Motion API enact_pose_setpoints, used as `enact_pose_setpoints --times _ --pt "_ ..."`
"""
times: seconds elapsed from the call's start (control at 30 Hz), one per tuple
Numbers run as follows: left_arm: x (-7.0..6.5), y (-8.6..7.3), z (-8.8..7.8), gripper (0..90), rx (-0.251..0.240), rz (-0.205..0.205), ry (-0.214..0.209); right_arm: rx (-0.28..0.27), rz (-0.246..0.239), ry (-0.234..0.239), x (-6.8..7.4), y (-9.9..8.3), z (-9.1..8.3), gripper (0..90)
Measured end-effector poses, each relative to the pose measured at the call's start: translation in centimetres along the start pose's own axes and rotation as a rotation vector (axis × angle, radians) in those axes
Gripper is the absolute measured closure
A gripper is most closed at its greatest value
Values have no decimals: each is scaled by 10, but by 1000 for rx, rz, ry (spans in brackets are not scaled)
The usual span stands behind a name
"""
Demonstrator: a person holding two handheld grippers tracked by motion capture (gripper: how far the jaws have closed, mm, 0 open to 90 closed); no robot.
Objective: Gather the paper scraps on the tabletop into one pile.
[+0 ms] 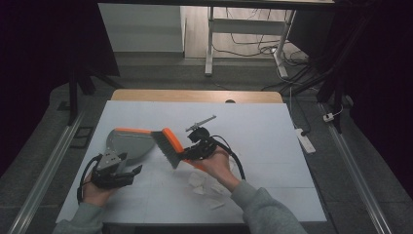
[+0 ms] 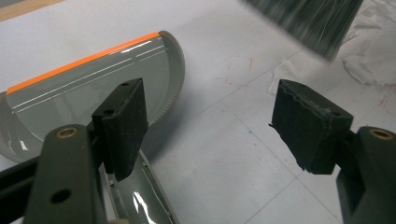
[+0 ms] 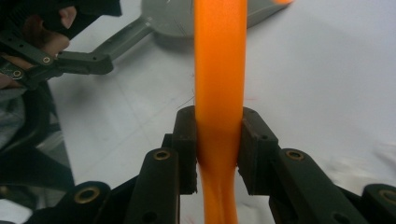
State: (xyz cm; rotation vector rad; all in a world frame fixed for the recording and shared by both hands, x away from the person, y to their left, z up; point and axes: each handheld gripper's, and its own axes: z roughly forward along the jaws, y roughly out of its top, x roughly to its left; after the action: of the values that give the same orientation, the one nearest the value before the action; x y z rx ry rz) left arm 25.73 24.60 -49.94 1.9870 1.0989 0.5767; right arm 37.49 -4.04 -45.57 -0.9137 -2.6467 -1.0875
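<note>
- High view: white table (image 1: 272, 146) with a grey dustpan (image 1: 127, 144), orange strip along its far edge, lying left of centre. Left gripper (image 1: 127, 168) sits just at the pan's near side, jaws spread, nothing between them. Right gripper (image 1: 191, 152) holds an orange hand brush (image 1: 171, 146) by the handle, dark bristles pointing down-left, next to the pan's right end. Crumpled white paper scraps (image 1: 204, 185) lie near the right hand (image 1: 216, 165).
- Left gripper view: jaws wide apart, empty. Left pad (image 2: 123, 126) hangs over the dustpan's (image 2: 93, 88) rim; right pad over bare table. Brush bristles (image 2: 313, 23) at top right, paper scraps (image 2: 373, 51) below them.
- Right gripper view: both pads clamped tight on the orange brush handle (image 3: 219, 84), which runs straight up. Left gripper (image 3: 84, 60) and dustpan (image 3: 173, 16) farther off, top left.
</note>
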Motion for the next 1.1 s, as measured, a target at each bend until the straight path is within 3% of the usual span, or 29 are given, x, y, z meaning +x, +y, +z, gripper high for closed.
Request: enact_pose_setpoints --times 0.17,0.3,0.5,0.6,0.83,1.0,1.1 --pt "1 -1 1 273 3 -2 -1 67 -2 64 9 -4 31 707" --pt "1 -1 0 273 3 0 -2 109 7 16 3 -6 35 707" --pt "2 -1 1 273 7 0 -3 106 97 -105 -34 -20 -3 707" --pt "1 -1 2 273 12 5 -2 90 113 -152 -44 -28 -25 707" --pt "1 -1 2 273 16 2 4 -20 0 -146 -26 -24 -76 707" --pt "1 -2 3 273 20 2 2 22 -92 -123 -15 -30 -99 707" --pt "0 -2 4 273 22 5 3 84 -108 -149 -12 -37 -100 707"
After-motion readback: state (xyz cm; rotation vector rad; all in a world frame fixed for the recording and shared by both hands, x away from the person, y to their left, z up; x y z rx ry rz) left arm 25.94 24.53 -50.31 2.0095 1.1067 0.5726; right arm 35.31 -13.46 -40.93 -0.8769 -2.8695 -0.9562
